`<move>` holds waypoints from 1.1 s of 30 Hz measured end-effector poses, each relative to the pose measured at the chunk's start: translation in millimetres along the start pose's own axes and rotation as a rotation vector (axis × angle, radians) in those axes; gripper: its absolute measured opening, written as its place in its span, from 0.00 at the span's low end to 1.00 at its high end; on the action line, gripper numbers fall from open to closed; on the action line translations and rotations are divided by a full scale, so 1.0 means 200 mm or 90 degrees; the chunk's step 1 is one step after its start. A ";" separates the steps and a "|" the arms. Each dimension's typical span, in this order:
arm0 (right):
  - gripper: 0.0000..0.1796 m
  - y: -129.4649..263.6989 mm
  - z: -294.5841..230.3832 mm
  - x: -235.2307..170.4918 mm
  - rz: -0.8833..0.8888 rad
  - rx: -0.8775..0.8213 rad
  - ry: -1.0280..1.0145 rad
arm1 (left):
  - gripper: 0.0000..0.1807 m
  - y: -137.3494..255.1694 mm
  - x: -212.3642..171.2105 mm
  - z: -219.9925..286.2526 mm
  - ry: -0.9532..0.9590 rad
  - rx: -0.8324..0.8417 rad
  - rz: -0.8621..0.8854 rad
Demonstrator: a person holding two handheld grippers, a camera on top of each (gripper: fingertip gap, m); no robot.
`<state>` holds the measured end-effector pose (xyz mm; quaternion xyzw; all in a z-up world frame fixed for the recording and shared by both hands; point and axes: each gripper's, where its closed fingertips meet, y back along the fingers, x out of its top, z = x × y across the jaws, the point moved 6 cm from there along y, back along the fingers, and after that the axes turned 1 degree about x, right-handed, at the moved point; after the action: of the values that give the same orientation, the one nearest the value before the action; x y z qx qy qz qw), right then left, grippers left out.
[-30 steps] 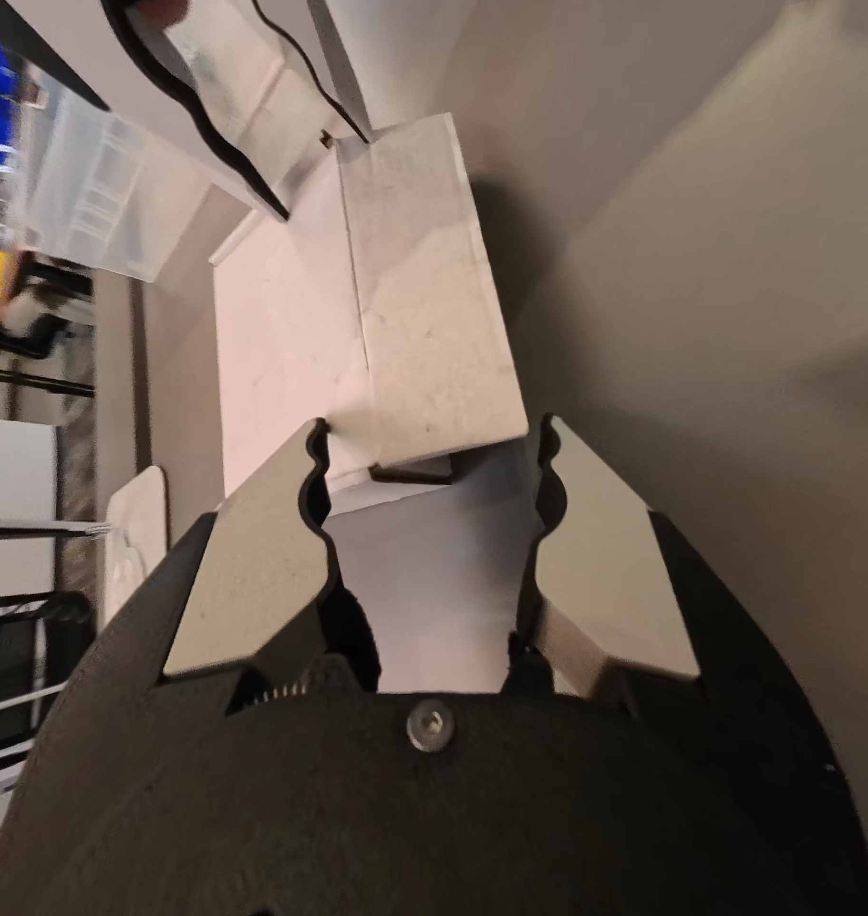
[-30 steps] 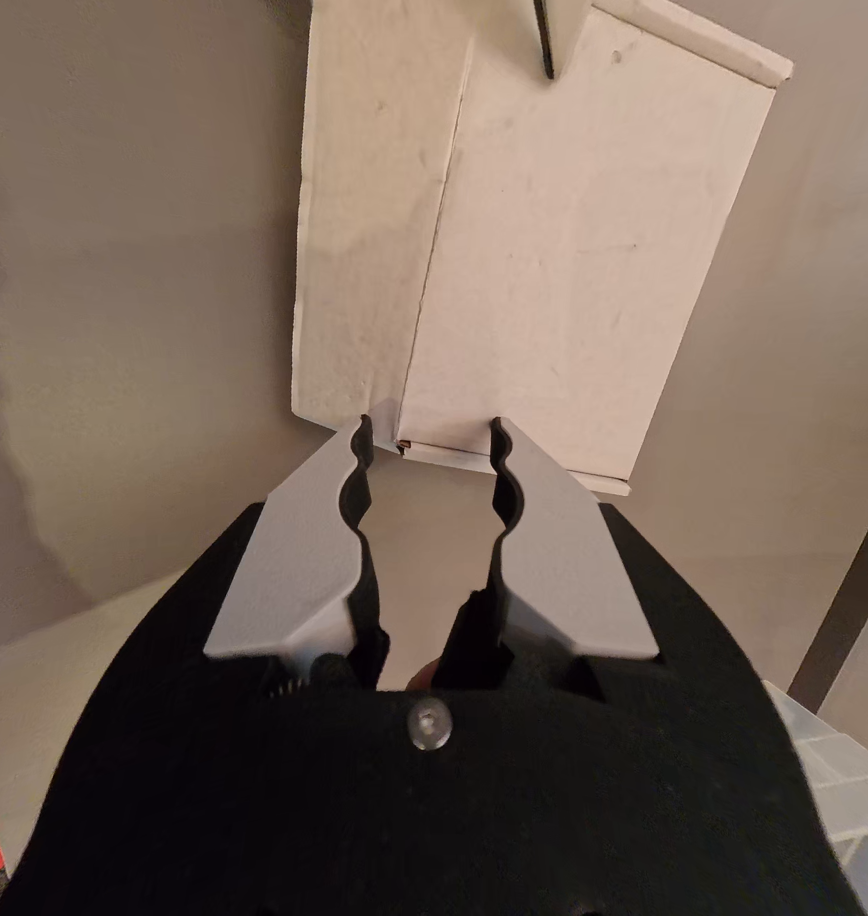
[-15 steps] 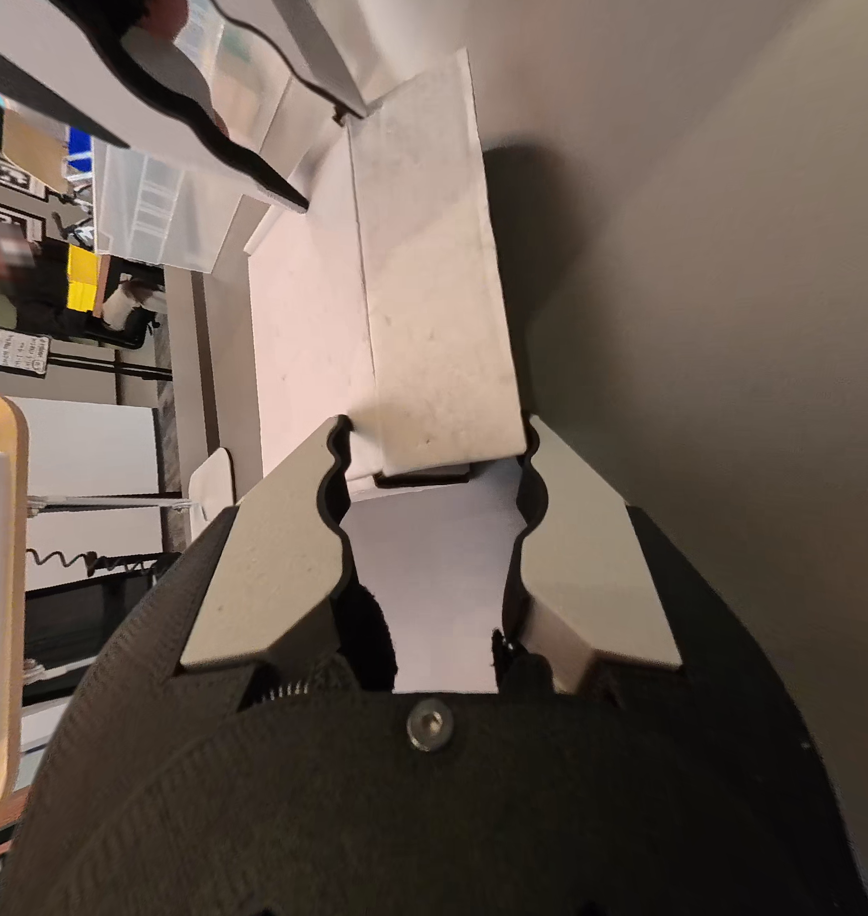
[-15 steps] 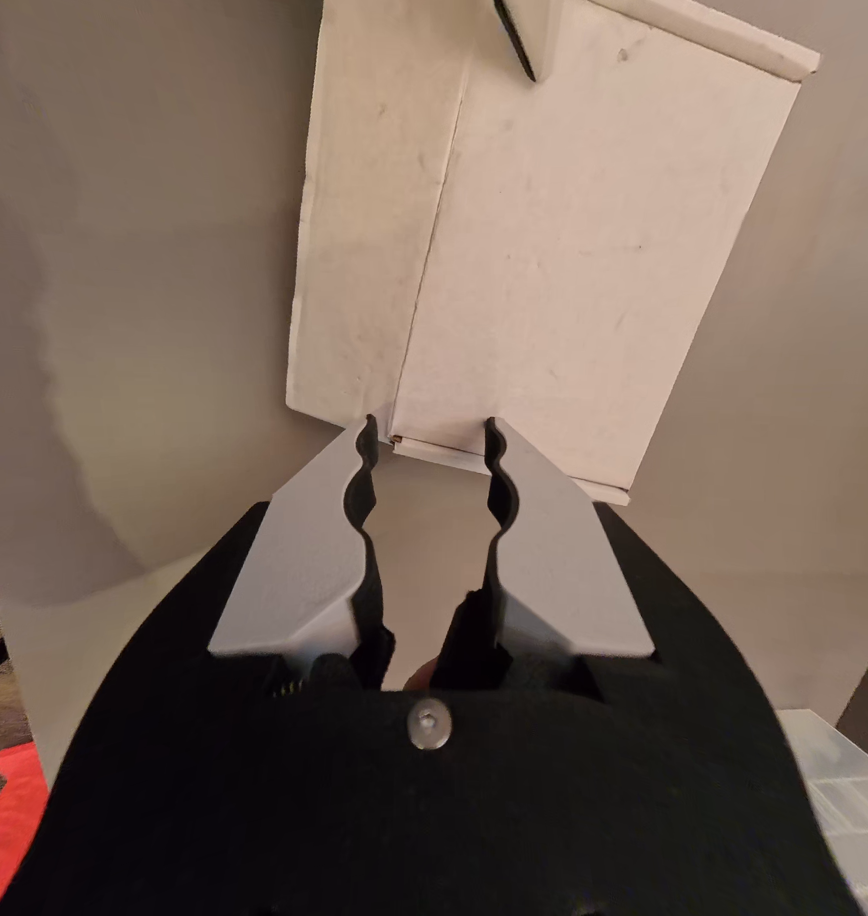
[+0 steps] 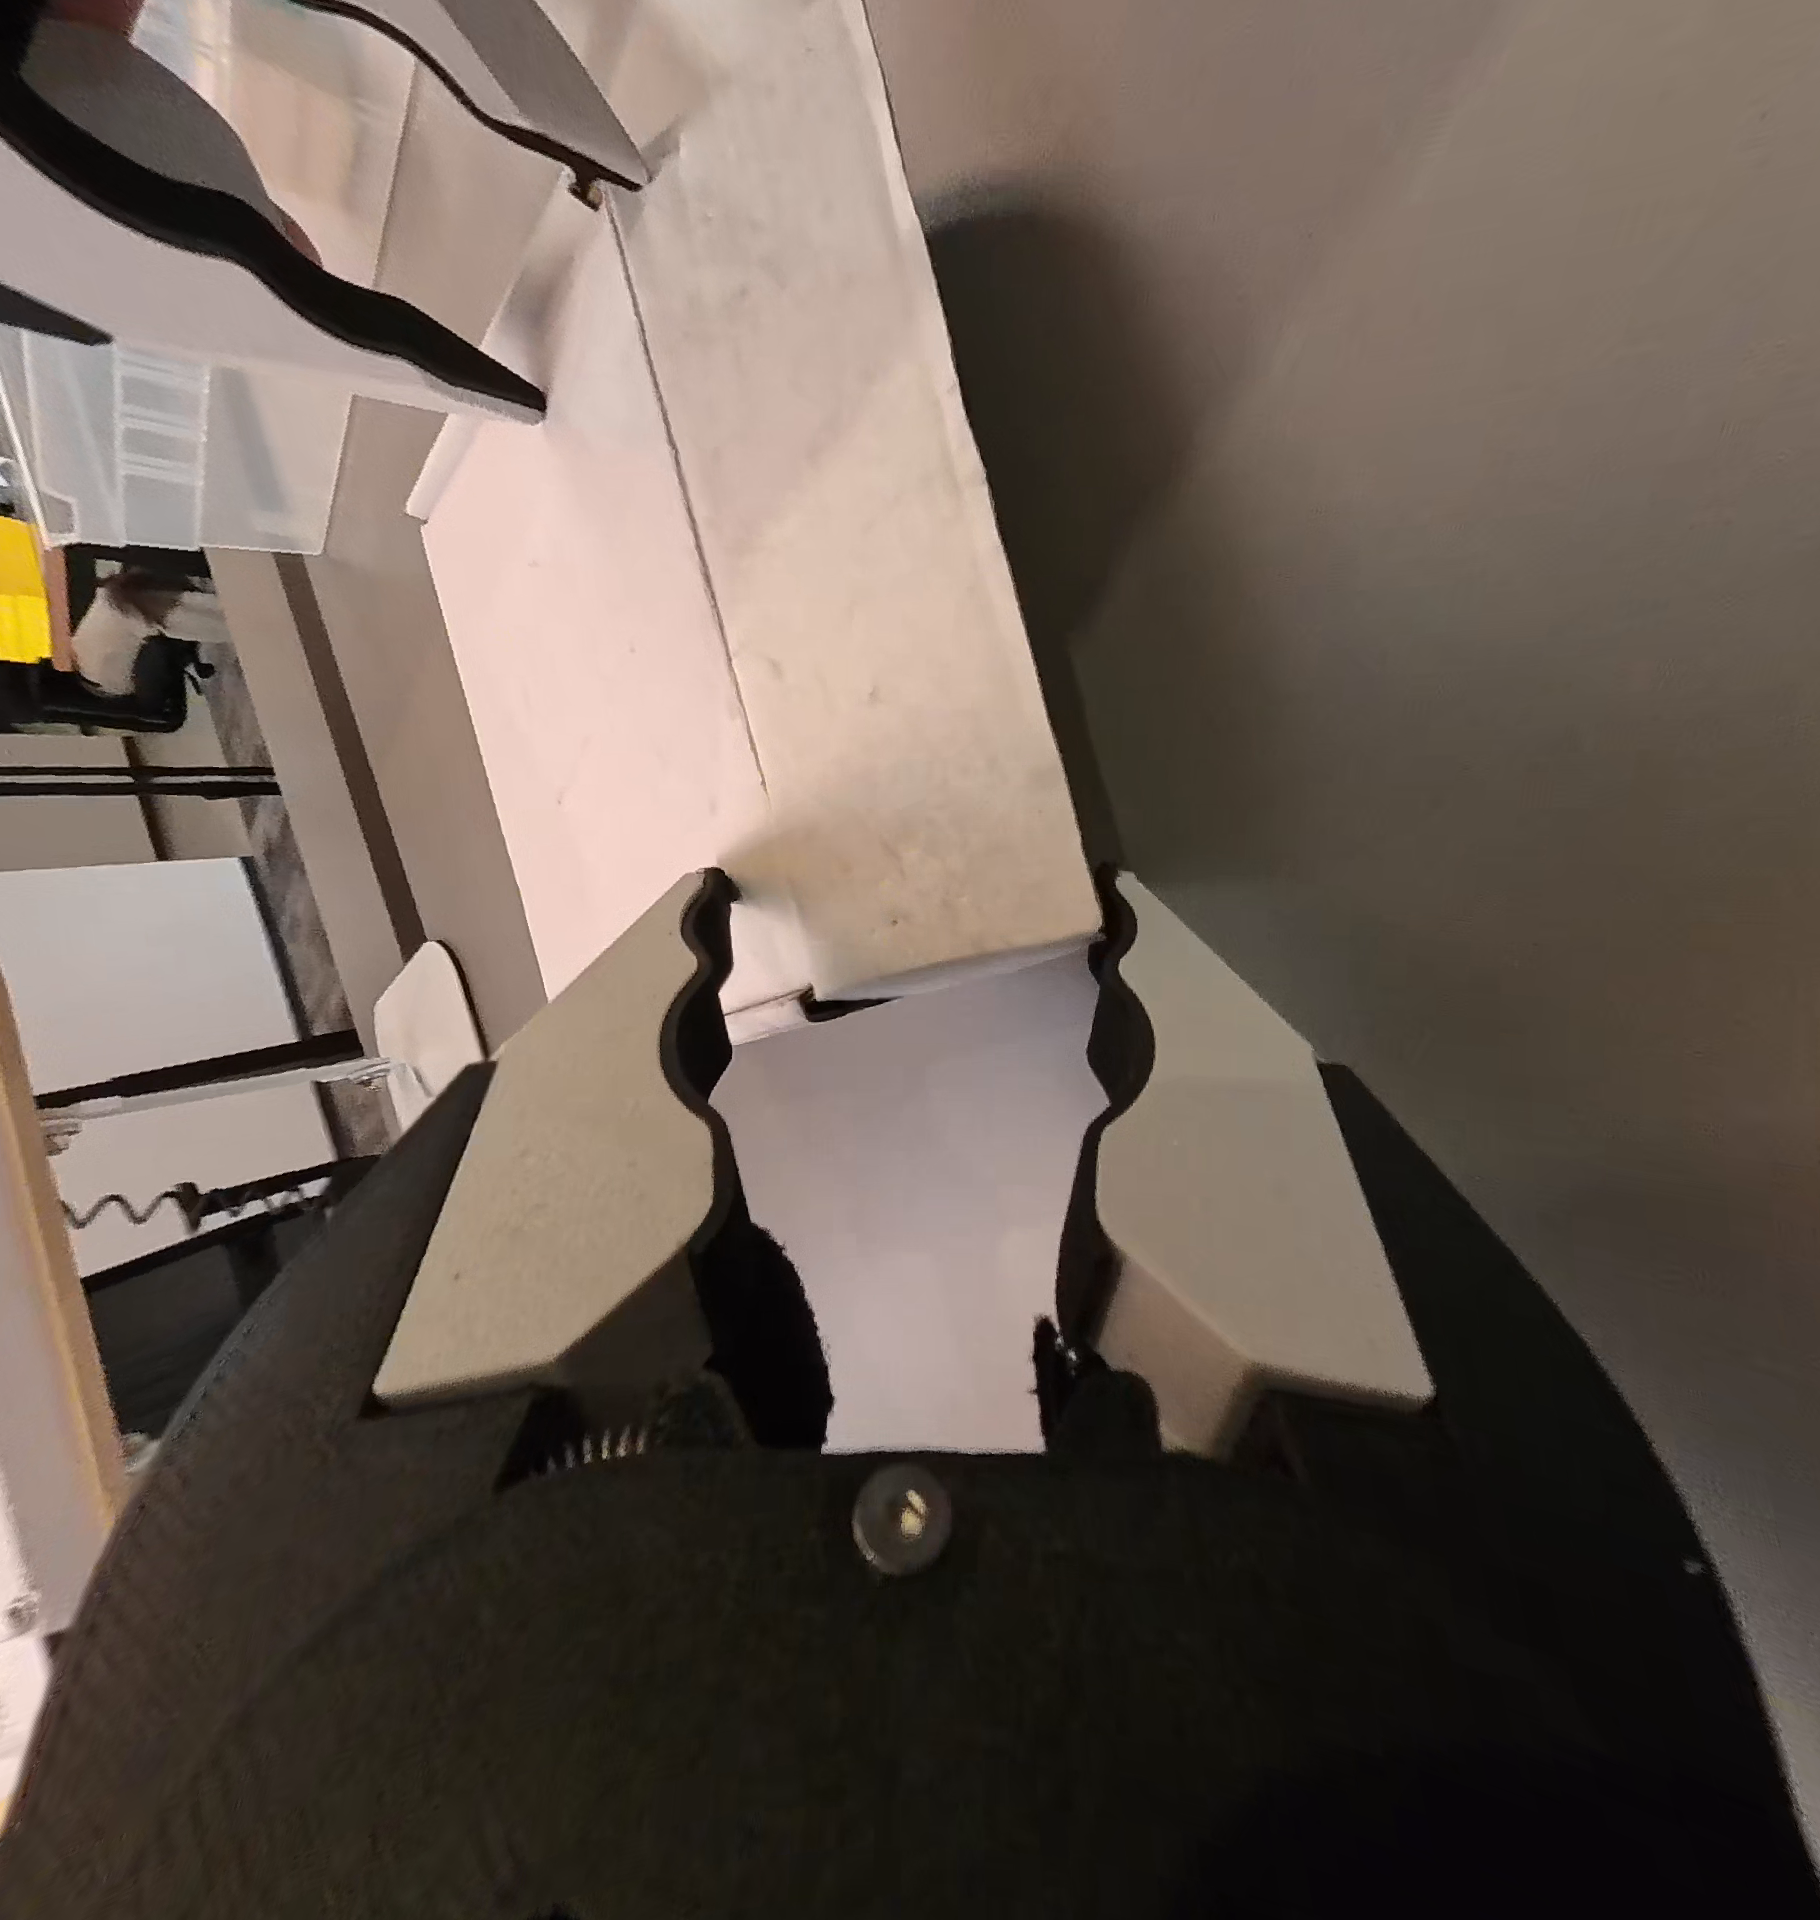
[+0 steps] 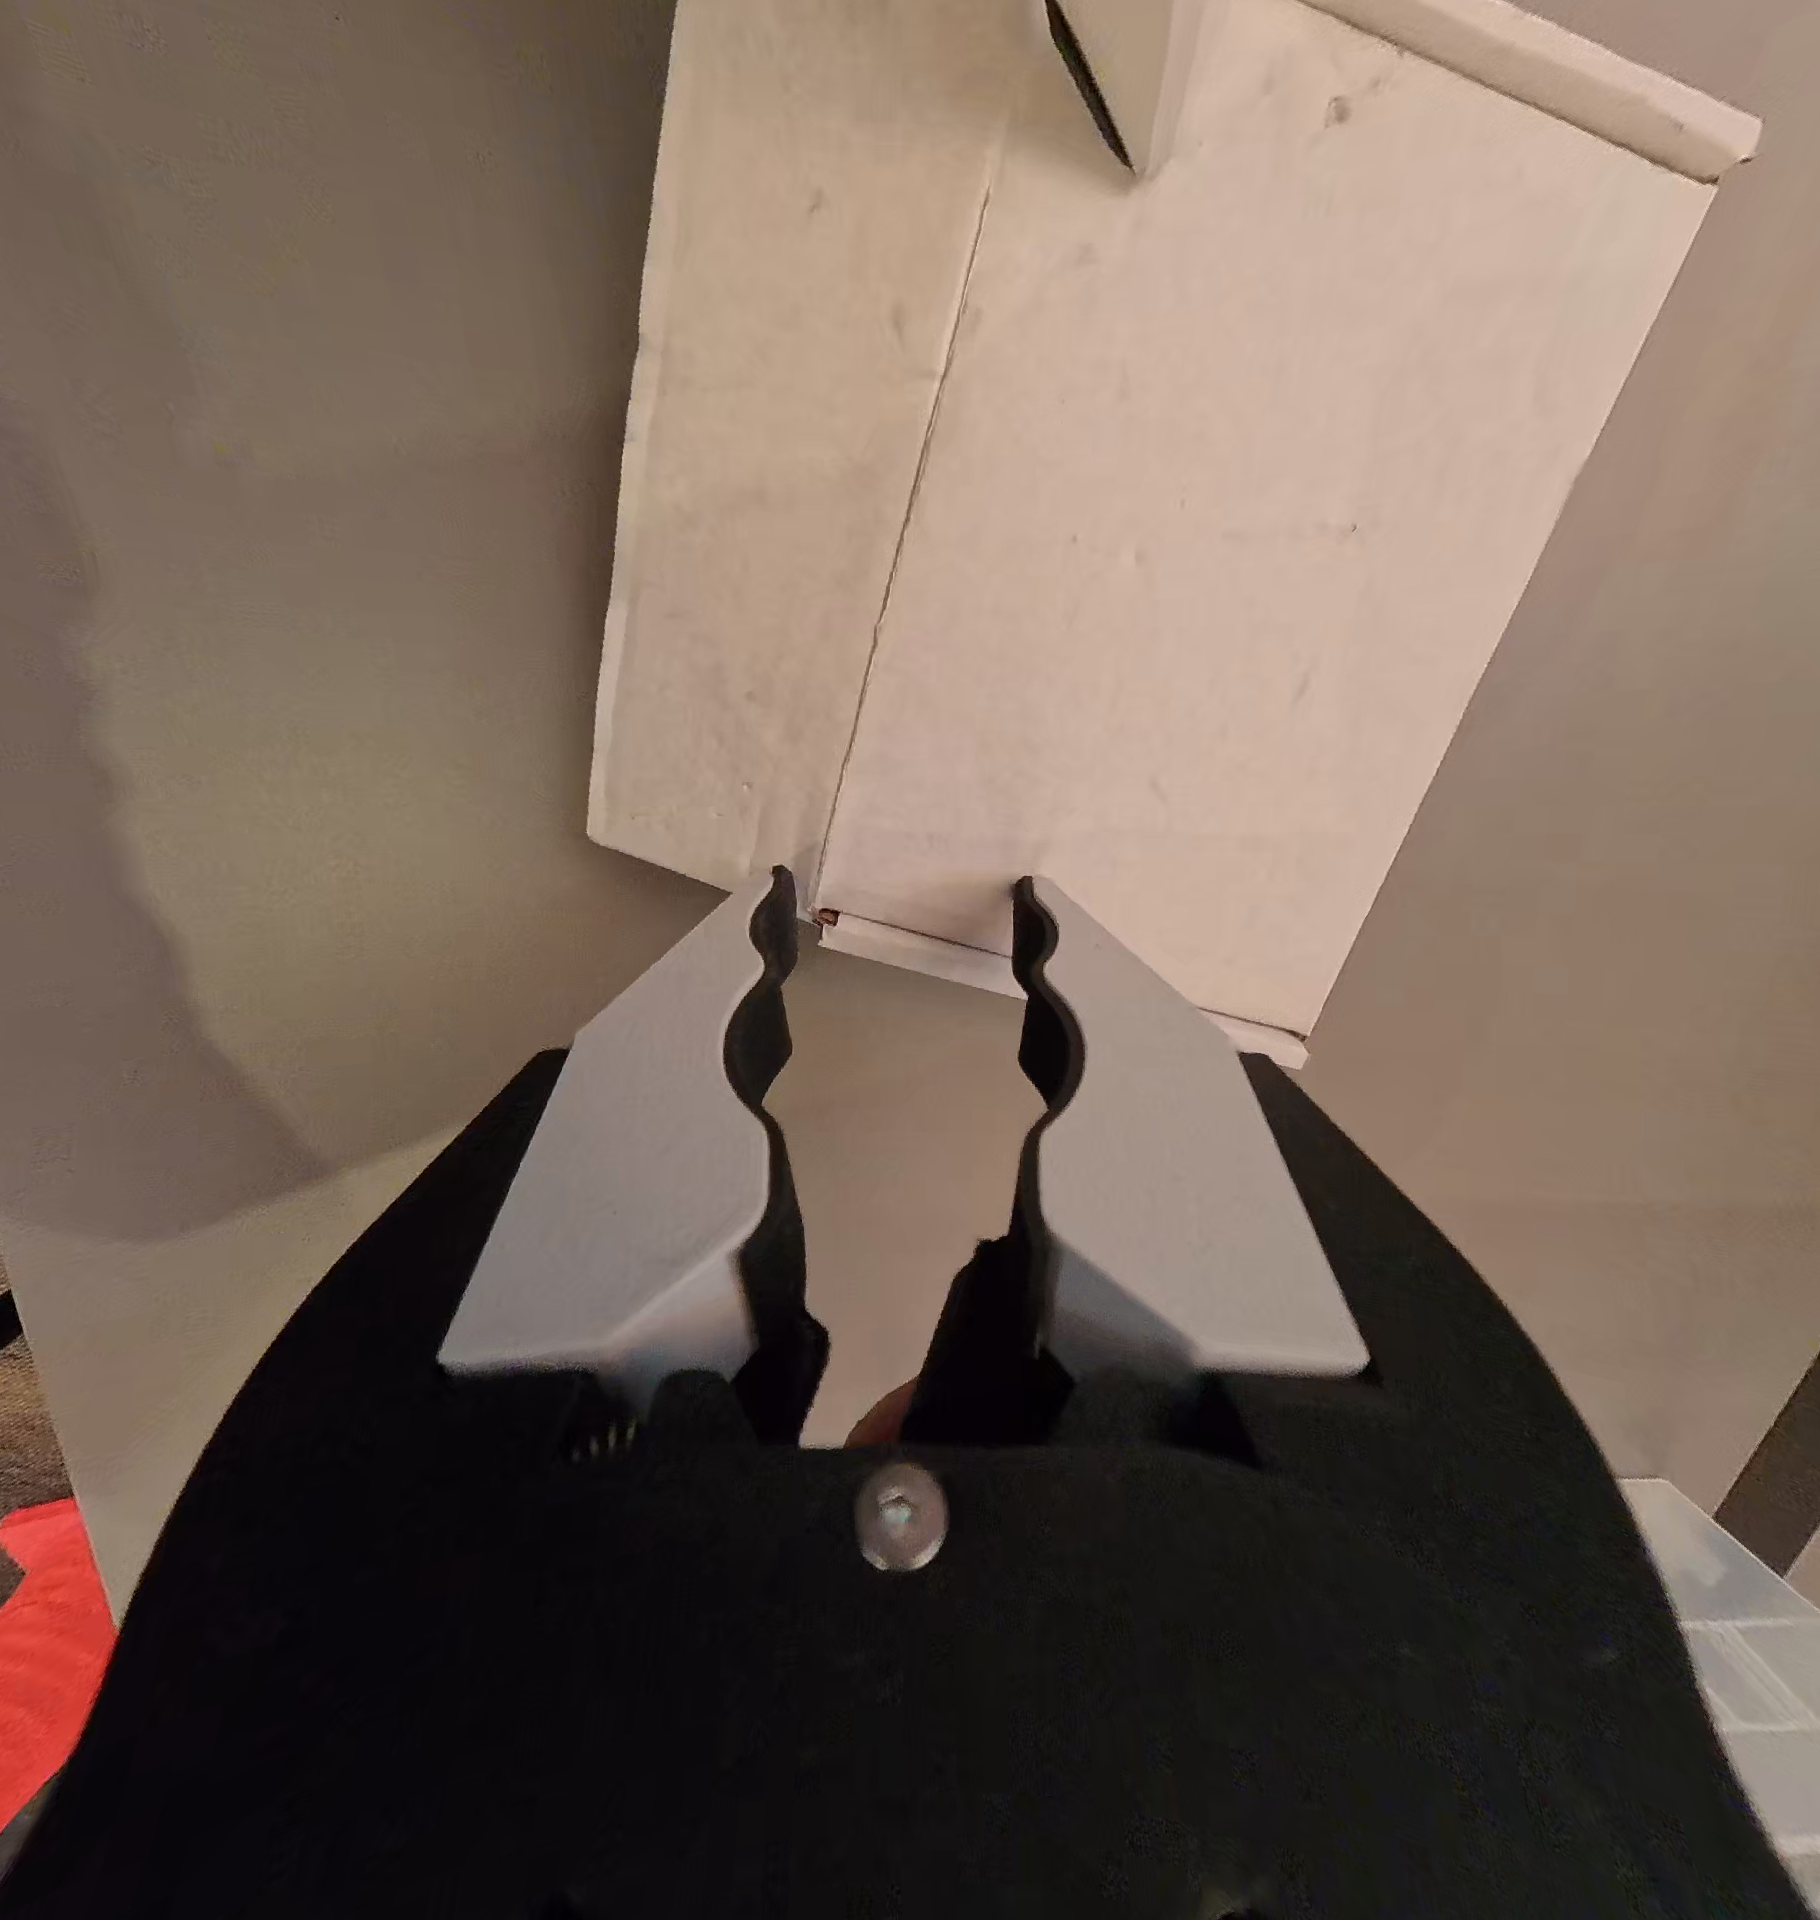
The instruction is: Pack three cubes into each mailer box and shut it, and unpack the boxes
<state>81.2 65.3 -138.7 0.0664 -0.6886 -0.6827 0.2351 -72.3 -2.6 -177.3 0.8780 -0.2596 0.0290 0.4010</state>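
A shut white mailer box (image 5: 844,540) lies on the grey table (image 5: 1457,520). My left gripper (image 5: 911,899) is at its near end, with one fingertip against each side of the box's narrow wall, gripping it. In the right wrist view the same box (image 6: 1145,520) shows from its other end. My right gripper (image 6: 901,894) is partly open, its fingertips touching the box's near edge by the lid seam, with nothing held. The right gripper also shows at the top left of the left wrist view (image 5: 418,239). No cubes are in view.
A clear plastic bin (image 5: 158,457) stands beyond the box in the left wrist view, and also shows at the lower right of the right wrist view (image 6: 1779,1683). The table's edge and something red (image 6: 23,1662) on the floor are at the lower left.
My left gripper moved forward onto the box's end and its jaws narrowed until they met the box. My right gripper's jaws narrowed slightly and stayed at the other end.
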 end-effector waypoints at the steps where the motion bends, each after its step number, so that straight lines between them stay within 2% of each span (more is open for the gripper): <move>1: 0.23 0.00 0.00 0.00 -0.001 0.000 0.001 | 0.38 0.00 0.00 0.00 -0.017 0.007 -0.007; 9: 0.22 0.00 0.00 0.00 0.003 -0.010 -0.003 | 0.37 -0.01 -0.01 0.02 0.027 0.055 0.052; 17: 0.22 0.00 0.00 0.00 -0.005 -0.013 0.005 | 0.39 0.02 -0.02 0.02 -0.008 0.002 0.056; 21: 0.22 0.00 0.00 0.00 -0.009 -0.012 0.007 | 0.40 0.08 -0.09 0.00 0.026 -0.026 0.052; 25: 0.22 0.00 0.00 0.00 -0.006 -0.010 0.011 | 0.36 0.20 -0.08 -0.13 0.116 0.000 0.143; 28: 0.22 0.00 0.00 0.00 -0.004 -0.010 0.012 | 0.35 0.14 -0.08 -0.16 0.066 -0.005 0.094; 31: 0.22 0.00 0.00 0.00 -0.003 -0.014 0.015 | 0.38 0.09 -0.08 -0.15 0.062 -0.055 0.086; 33: 0.22 0.00 0.00 0.00 0.001 -0.015 0.013 | 0.36 0.09 -0.08 -0.15 0.066 -0.061 0.094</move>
<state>81.7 64.8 -139.0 0.0706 -0.6783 -0.6897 0.2433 -90.7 15.5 -149.3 0.8339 -0.3033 0.0916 0.4520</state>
